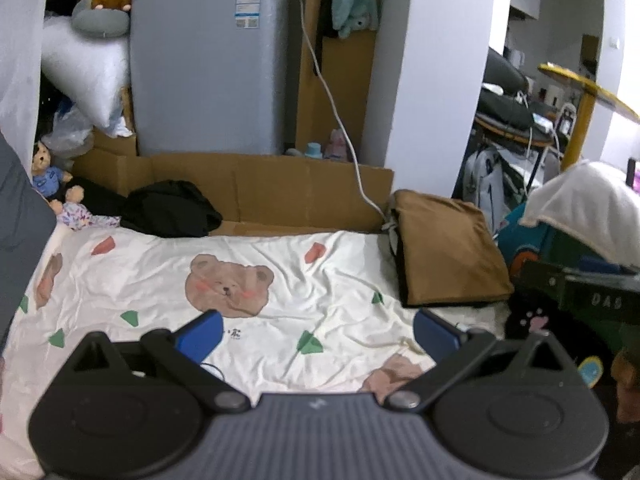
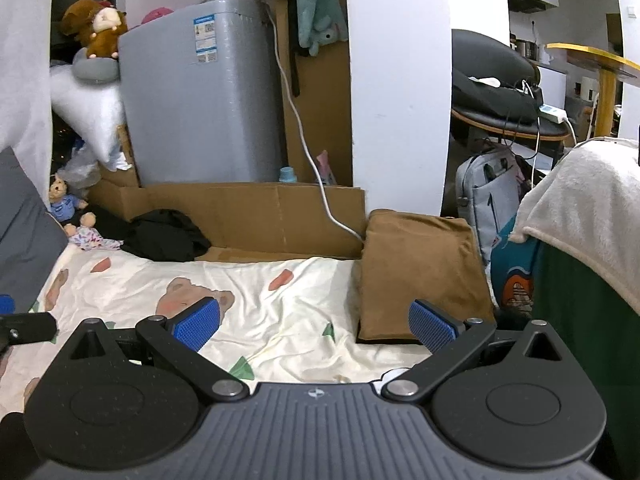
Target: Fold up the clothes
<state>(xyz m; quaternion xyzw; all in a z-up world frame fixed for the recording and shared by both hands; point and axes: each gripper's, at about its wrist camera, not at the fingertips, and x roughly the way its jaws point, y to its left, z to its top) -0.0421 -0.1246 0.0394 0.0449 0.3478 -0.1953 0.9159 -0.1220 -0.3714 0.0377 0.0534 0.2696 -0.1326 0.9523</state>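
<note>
A brown folded garment [image 1: 448, 248] lies at the right edge of the bed on a cream bear-print sheet [image 1: 328, 280]. A crumpled black garment [image 1: 172, 208] sits at the far side of the bed. My left gripper [image 1: 318, 336] hovers open over the sheet with nothing between its blue pads [image 1: 200, 336]. In the right wrist view, my right gripper [image 2: 316, 330] is open and holds nothing, with its right pad in front of the near corner of the brown garment [image 2: 420, 268]. The black garment [image 2: 168, 240] lies far to its left.
A cardboard wall [image 1: 272, 188] and a grey appliance [image 1: 208, 68] stand behind the bed, with a white cable [image 1: 340, 120] trailing down to the brown garment. Plush toys [image 1: 52, 184] sit at the far left. A white blanket [image 2: 588, 216] drapes over a green object at the right.
</note>
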